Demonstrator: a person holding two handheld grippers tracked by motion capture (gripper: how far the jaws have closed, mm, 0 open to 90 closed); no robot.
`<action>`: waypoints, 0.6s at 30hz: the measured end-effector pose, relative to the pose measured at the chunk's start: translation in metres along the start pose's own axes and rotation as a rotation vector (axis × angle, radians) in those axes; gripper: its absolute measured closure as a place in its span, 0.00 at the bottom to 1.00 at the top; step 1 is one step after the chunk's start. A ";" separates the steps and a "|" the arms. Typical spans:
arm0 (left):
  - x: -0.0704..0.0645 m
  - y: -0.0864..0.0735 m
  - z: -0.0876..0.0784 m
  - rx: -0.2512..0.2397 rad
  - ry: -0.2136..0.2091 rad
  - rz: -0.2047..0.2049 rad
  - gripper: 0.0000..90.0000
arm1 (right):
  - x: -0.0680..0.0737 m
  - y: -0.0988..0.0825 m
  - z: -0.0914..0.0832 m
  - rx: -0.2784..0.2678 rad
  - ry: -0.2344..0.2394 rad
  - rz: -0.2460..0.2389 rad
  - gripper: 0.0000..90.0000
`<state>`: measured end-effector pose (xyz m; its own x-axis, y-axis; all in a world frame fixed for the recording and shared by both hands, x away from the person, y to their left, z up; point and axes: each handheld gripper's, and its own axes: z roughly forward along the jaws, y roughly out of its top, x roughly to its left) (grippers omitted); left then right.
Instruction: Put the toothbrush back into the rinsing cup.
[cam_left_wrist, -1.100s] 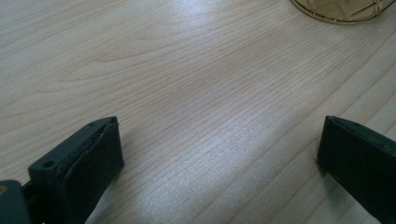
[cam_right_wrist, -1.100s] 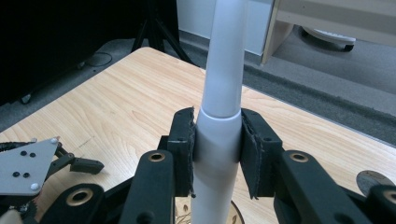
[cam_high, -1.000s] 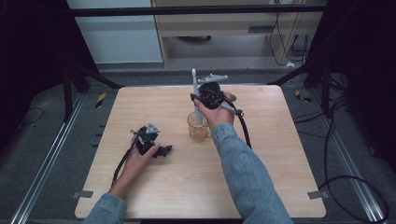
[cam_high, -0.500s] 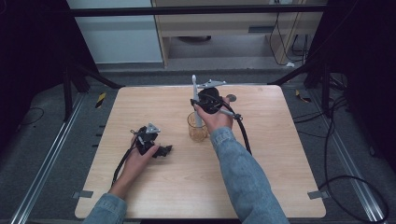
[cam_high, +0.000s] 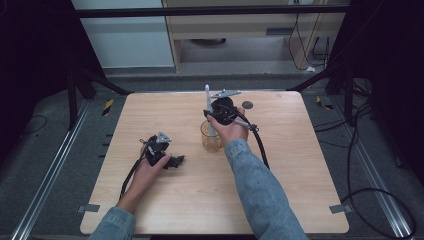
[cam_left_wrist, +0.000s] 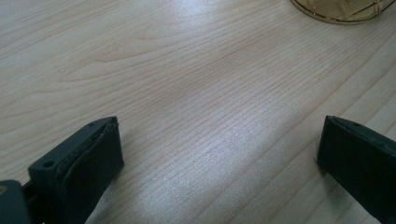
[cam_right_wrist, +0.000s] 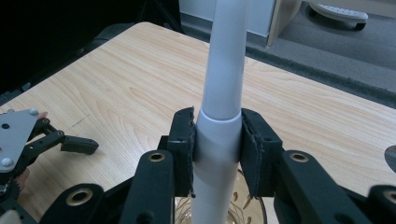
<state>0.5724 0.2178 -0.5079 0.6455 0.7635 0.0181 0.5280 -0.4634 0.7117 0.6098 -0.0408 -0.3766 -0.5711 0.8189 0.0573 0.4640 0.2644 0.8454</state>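
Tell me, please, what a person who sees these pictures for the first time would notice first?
First, the tall white plastic stick, standing upright with its lower end in the amber glass cup near the middle of the light wooden table. The right gripper is shut on this stick just above the cup's rim. To the left, the left gripper rests low on the table, its jaws wide apart and holding nothing.

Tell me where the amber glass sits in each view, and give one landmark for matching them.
High view: the glass stands mid-table, under the right tool.
Left gripper view: its base cuts the top edge, right of centre.
Right gripper view: its rim lies at the bottom, below the white rod that the jaws clamp.
Shared landmark: the wooden table.
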 end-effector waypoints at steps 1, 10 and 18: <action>0.000 0.000 0.000 0.001 0.000 0.001 0.00 | 0.000 0.000 0.000 0.000 0.001 0.000 0.75; 0.000 0.000 0.000 0.000 0.000 -0.002 0.00 | 0.001 -0.004 0.003 0.009 0.005 0.002 0.75; 0.000 0.000 0.000 0.001 0.000 -0.002 0.00 | -0.001 -0.010 0.005 0.023 0.005 0.012 0.75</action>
<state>0.5723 0.2178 -0.5079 0.6447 0.7643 0.0167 0.5297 -0.4623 0.7111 0.6094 -0.0419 -0.3875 -0.5685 0.8197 0.0702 0.4866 0.2662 0.8321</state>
